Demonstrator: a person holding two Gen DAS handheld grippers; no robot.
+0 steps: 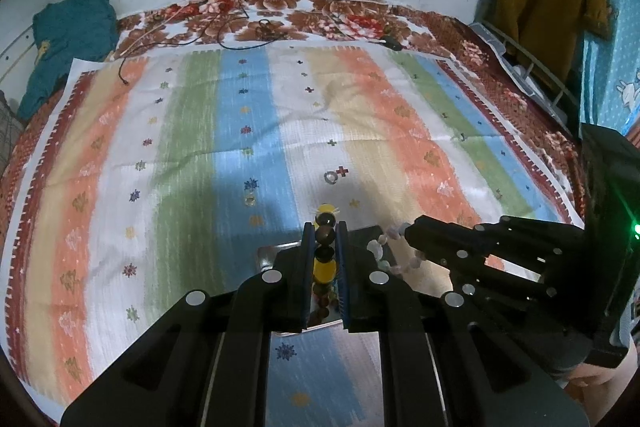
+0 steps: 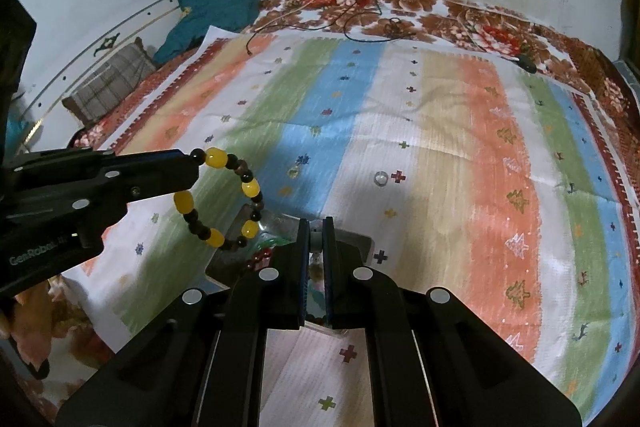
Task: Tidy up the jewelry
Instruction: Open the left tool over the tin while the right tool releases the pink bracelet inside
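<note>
**Yellow and dark beads held over the striped cloth**

Yellow and dark beads form the bracelet (image 2: 222, 201) that our left gripper (image 1: 325, 227) pinches between nearly closed jaws; the loop hangs free below its tip. Our right gripper (image 2: 316, 227), just beside the left one, is closed on a pale bead bracelet (image 1: 390, 251), which dangles from it. Under both grippers we see a metal tray (image 2: 356, 239). Ahead of them two small rings (image 1: 331, 177) (image 1: 250, 201) lie on the striped cloth (image 1: 400, 115).
</note>
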